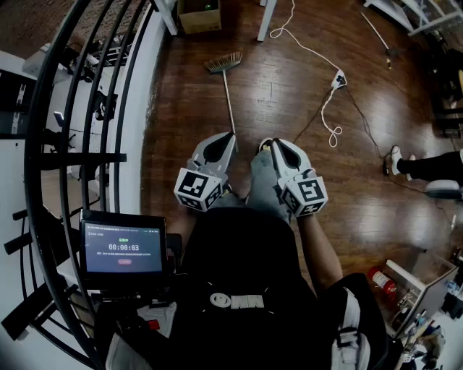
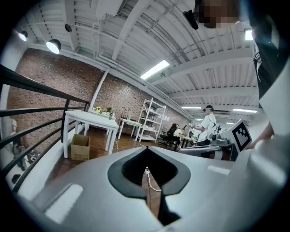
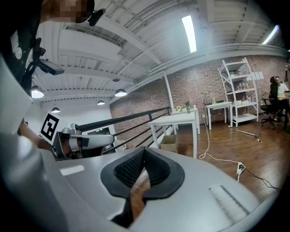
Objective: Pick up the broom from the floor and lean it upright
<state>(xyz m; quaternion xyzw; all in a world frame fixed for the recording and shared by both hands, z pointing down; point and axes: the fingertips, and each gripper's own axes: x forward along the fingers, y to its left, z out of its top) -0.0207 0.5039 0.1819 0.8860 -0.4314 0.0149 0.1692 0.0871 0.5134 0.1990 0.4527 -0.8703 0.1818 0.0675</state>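
The near end of the broom handle is hidden behind the left gripper at mid-frame. A cardboard box is cut off by the top edge.

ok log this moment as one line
stage: broom not yet picked up | broom: flat on floor | left tongs: shut, empty | right tongs: shut, empty

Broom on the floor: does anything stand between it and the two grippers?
Nothing visible does. The broom lies on bare wooden floor, its handle end just ahead of the shut left gripper; the shut right gripper is beside it. The white power strip lies off to the right, clear of the handle.
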